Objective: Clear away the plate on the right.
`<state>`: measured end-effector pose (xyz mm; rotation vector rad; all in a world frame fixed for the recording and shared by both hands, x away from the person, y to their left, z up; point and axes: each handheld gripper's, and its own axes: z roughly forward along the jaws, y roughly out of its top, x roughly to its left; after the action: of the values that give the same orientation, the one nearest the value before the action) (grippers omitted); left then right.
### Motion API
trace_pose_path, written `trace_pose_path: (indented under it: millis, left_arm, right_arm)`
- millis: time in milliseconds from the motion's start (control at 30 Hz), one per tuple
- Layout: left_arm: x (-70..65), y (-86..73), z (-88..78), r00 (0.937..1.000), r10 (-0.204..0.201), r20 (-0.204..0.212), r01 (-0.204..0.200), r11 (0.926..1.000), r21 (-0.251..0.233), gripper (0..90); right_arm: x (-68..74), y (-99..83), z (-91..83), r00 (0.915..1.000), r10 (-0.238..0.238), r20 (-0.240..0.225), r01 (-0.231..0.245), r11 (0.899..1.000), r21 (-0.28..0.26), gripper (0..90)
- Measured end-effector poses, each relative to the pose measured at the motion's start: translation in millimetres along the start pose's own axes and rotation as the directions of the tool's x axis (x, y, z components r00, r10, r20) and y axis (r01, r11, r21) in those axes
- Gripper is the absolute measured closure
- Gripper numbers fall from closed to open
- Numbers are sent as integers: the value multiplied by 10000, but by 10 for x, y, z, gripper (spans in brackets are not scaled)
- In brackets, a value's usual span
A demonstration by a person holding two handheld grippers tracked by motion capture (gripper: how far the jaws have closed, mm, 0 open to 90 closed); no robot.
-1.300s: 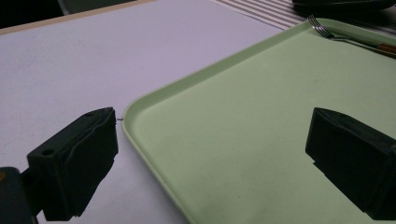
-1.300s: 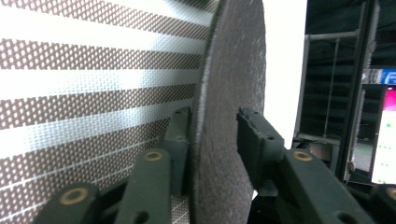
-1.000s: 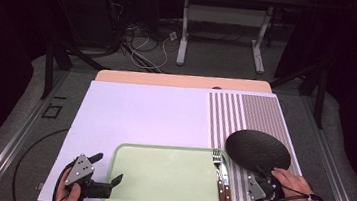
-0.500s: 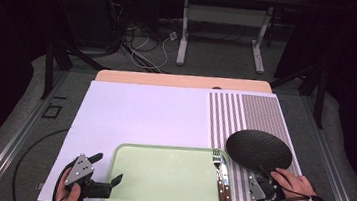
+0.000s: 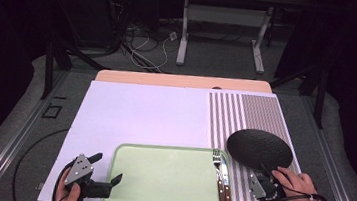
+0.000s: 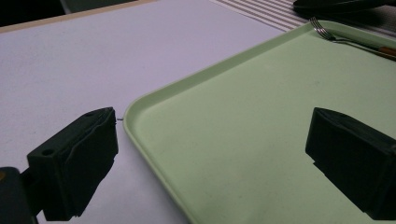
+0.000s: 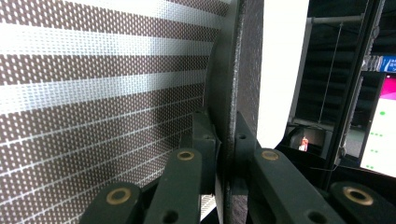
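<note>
Black plate, round and one of a kind here, lies nearly flat over the striped mat just right of the green tray, with no long axis to speak of. Its near rim is pinched by the right gripper, jaws almost fully closed on it; in the right gripper view the plate's edge runs upright between the pads. That hand reaches in low from the tray's right. Near the tray's left corner, the left gripper holds its jaws wide with nothing between them. One fork and one knife lie on the tray's right edge.
</note>
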<state>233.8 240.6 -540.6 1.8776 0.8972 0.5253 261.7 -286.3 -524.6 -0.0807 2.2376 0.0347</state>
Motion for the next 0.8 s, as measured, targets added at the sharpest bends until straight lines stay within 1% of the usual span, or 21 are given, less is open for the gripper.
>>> trace_pose_path:
  millis: [33, 67, 100, 133, 167, 200, 267, 300, 333, 367, 400, 433, 467, 500, 533, 600, 633, 700, 733, 767, 800]
  left_arm:
    - [2, -1, 0, 10000, -9, -2, 9, 10000, -5, 28]
    - [5, 0, -1, 10000, 18, -30, -18, 10000, 1, 28]
    - [6, -1, -1, 10000, 7, -29, -7, 10000, -1, 29]
    - [7, 0, -1, 10000, 16, -22, -16, 10000, -2, 28]
    - [7, 0, 0, 10000, 16, -23, -16, 10000, 0, 28]
    - [7, 1, 0, 10000, 20, -26, -20, 10000, 3, 28]
    - [6, 1, 0, 10000, 22, -28, -22, 10000, -2, 28]
    - [6, 2, 0, 10000, 25, -29, -25, 10000, -4, 28]
    - [8, 2, 0, 10000, 27, -32, -27, 10000, 2, 29]
    - [9, 1, 0, 10000, 23, -39, -23, 10000, 4, 29]
    - [11, 1, 0, 10000, 17, -45, -17, 10000, 6, 29]
    - [14, 2, 0, 10000, 21, -52, -21, 10000, 10, 28]
    - [16, 2, 0, 10000, 19, -65, -19, 10000, 3, 29]
    - [16, 2, 2, 10000, -30, -34, 30, 10000, 2, 28]
    - [19, 2, 5, 10000, -38, -46, 38, 10000, -2, 28]
    - [23, 2, 12, 9999, -100, -61, 100, 9999, -27, 29]
    - [28, 1, 13, 9999, -70, -98, 70, 10000, -4, 29]
    - [28, -1, 16, 9999, -149, -86, 149, 9999, -1, 29]
    - [33, 1, 12, 9999, -77, -128, 77, 10000, 3, 28]
    - [29, 2, 12, 9998, -139, -110, 139, 9999, -30, 29]
    - [28, 2, 11, 9998, -147, -108, 147, 9999, -32, 29]
  right_arm:
    - [-5, 6, -19, 9999, -45, -90, 47, 9996, 287, 850]
    - [21, -19, 23, 9984, 119, 554, -91, 9986, -519, 850]
    - [-23, 14, -75, 9996, -18, -268, 40, 9965, 831, 849]
    - [-14, -12, -45, 9997, 64, 231, -66, 9999, 86, 850]
    - [-6, -19, -59, 9989, 291, 362, -291, 9996, -2, 849]
    - [-38, -16, -75, 9992, 60, 391, -58, 10000, -39, 850]
    - [-47, -13, -112, 9988, 80, 487, -78, 10000, -44, 849]
    - [-63, -10, -130, 9987, -23, 517, 26, 10000, -56, 849]
    - [-55, -10, -151, 9982, 150, 586, -148, 9999, -52, 849]
    - [-80, -4, -167, 9981, -47, 617, 55, 9999, -118, 849]
    - [-84, -2, -178, 9972, -47, 741, 65, 9997, -247, 849]
    - [-97, 10, -210, 9979, -110, 631, 111, 9999, -10, 849]
    - [-98, 13, -221, 9970, -89, 771, 100, 9998, -141, 849]
    - [-102, 22, -236, 9960, -115, 887, 129, 9998, -146, 849]
    - [-108, 28, -248, 9960, -126, 888, 146, 9997, -213, 849]
    - [-94, 44, -273, 9949, 50, 1003, -24, 9997, -261, 849]
    - [-111, 58, -280, 9946, -132, 1030, 167, 9993, -330, 849]
    - [-120, 82, -289, 9931, -267, 1141, 322, 9984, -462, 849]
    - [-116, 97, -301, 9931, -256, 1144, 304, 9987, -402, 849]
    - [-116, 104, -294, 9933, -247, 1132, 310, 9980, -544, 849]
    - [-106, 114, -302, 9926, -171, 1201, 229, 9986, -468, 848]
